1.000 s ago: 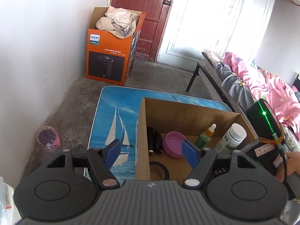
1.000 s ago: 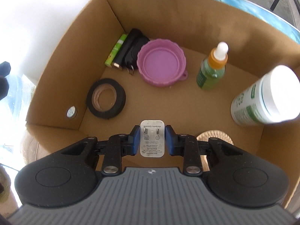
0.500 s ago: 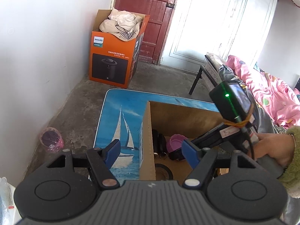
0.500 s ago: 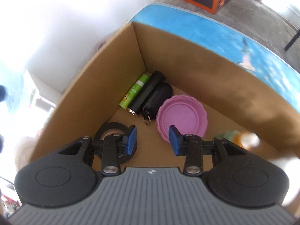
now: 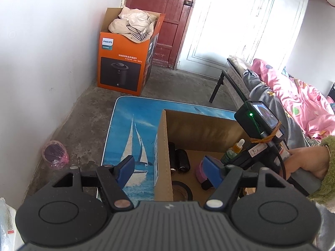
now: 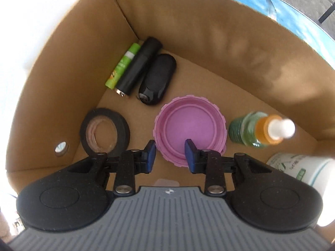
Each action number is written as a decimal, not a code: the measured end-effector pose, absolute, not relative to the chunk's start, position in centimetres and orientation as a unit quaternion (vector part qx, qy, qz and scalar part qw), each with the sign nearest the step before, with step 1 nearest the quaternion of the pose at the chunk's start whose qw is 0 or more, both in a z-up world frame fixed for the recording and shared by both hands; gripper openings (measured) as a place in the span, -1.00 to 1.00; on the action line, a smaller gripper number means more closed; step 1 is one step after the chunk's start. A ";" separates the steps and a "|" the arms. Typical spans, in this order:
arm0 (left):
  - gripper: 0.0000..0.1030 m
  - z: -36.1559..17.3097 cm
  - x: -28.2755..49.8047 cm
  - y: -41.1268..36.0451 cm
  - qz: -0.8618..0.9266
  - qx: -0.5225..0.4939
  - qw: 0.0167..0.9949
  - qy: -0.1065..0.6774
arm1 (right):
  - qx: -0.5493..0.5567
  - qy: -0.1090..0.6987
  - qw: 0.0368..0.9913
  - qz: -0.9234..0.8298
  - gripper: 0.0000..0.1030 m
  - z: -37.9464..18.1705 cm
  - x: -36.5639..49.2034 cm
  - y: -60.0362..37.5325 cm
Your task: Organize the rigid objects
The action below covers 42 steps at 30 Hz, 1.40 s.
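Note:
My right gripper point(image 6: 170, 153) is open and empty inside the cardboard box point(image 6: 188, 29), just above a pink lid point(image 6: 189, 129). On the box floor lie a black tape roll point(image 6: 104, 132), a green tube point(image 6: 122, 65), a black cylinder point(image 6: 139, 67) and a black key fob point(image 6: 157, 79). A green dropper bottle point(image 6: 257, 129) and a white bottle point(image 6: 299, 167) stand at the right. A pale edge of the white charger point(image 6: 166, 182) shows under the gripper. My left gripper point(image 5: 169, 170) is open and empty, straddling the box's left wall point(image 5: 165, 159).
The box sits on a blue sailboat-print table point(image 5: 134, 129). An orange Philips box point(image 5: 125, 62) stands by the red door. A pink-covered bed point(image 5: 297, 100) is at the right. A pink-wrapped cup point(image 5: 55, 153) lies on the floor at the left.
My right gripper let go of the white charger in the box and opened. It then swung left toward the pink lid. The left gripper stayed open and rose slightly.

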<state>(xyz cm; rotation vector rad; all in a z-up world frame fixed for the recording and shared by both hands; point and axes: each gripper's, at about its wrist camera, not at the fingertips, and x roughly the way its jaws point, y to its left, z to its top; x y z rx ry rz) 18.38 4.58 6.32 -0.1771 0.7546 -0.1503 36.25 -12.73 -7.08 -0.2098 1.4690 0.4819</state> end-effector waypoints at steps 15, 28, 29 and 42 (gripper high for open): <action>0.76 8.5 15.4 2.8 -0.085 -0.063 0.935 0.339 | 0.057 0.432 0.867 0.243 0.40 8.3 24.7 -20.5; 1.00 7.5 11.4 -2.7 -0.064 -0.001 0.938 0.342 | 0.079 0.324 0.943 0.025 0.97 4.2 8.7 -25.3; 1.00 7.4 11.2 -3.2 -0.053 0.011 0.938 0.344 | 0.067 0.327 0.942 0.020 0.98 3.8 8.6 -25.1; 0.99 6.1 11.7 -5.5 -0.022 0.040 0.931 0.362 | 0.036 0.348 0.937 0.018 0.97 1.1 10.6 -23.6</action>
